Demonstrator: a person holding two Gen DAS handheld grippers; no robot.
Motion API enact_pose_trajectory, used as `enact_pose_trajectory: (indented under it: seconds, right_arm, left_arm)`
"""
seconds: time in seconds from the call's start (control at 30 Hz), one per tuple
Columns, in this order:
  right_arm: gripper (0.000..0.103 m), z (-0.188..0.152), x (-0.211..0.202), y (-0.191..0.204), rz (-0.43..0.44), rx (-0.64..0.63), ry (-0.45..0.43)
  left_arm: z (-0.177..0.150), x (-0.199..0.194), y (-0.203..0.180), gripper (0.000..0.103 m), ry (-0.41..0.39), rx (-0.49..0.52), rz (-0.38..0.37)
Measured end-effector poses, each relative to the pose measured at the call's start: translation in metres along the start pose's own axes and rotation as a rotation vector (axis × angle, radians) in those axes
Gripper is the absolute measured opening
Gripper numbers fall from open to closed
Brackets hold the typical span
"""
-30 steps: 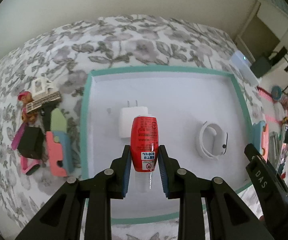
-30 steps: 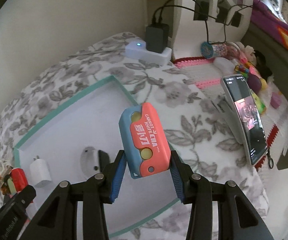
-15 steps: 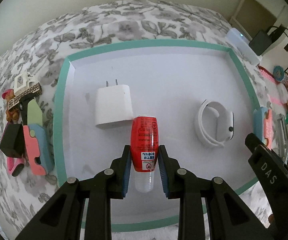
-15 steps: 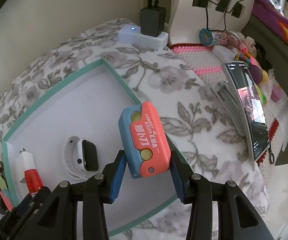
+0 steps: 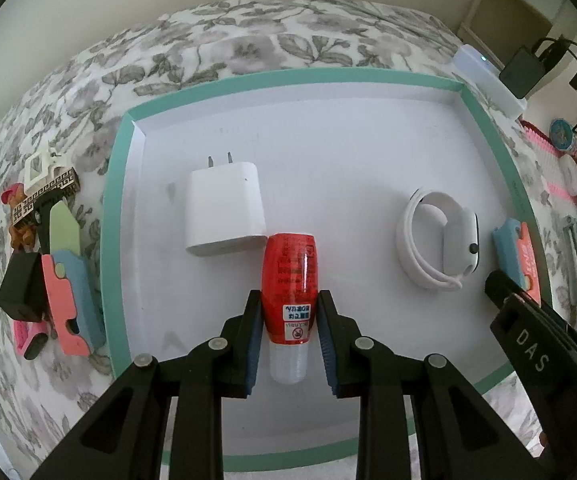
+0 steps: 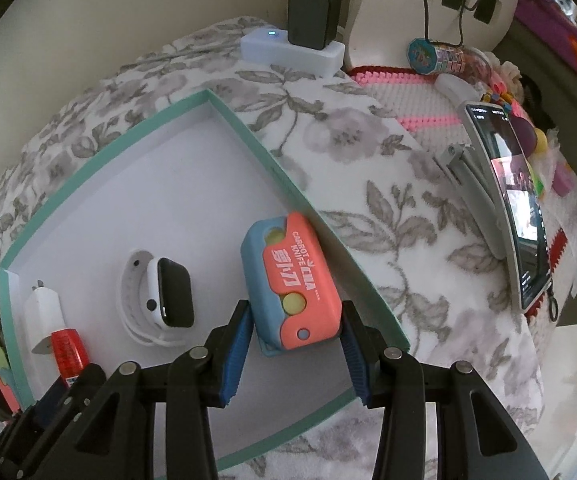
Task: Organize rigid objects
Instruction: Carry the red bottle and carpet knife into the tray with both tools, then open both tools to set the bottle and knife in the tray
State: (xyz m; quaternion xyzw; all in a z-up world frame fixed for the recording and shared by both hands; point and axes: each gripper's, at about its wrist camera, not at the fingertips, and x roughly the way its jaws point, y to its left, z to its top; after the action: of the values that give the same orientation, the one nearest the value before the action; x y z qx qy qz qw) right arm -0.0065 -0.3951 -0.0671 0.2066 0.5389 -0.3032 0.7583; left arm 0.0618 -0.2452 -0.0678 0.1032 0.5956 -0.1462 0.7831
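Gripping a red bottle (image 5: pixel 288 280) lengthwise, cap toward the camera, the left gripper (image 5: pixel 288 334) hangs over the tray (image 5: pixel 116 200); right gripper (image 6: pixel 294 350) clamps a carrot knife (image 6: pixel 292 280) pointing away.

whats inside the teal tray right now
On the tray floor lie a white charger and a white smartwatch. The red bottle and carrot knife are over it in tongs; the floor beneath them is hidden.
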Motion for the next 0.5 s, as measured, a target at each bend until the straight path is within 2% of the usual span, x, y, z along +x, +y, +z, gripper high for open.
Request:
enact_pose_trajectory:
  seconds: [0.4,0.47,0.5]
  right_arm:
    - [0.047,-0.0011,0.0046,0.0041,-0.01,-0.016,0.022]
    - [0.047,-0.0008,0.0045,0.0047,-0.013,-0.018,0.02]
    - [0.047,-0.0009,0.0044,0.0051,-0.017,-0.019,0.019]
  left_arm:
    - [0.0007,-0.0005,0.0012,0.029,0.0,0.002,-0.001]
    - [0.0014,-0.002,0.0006,0.031,-0.005,0.003,0.001]
    - [0.002,-0.0035,0.0008,0.037,-0.01,0.003,0.002]
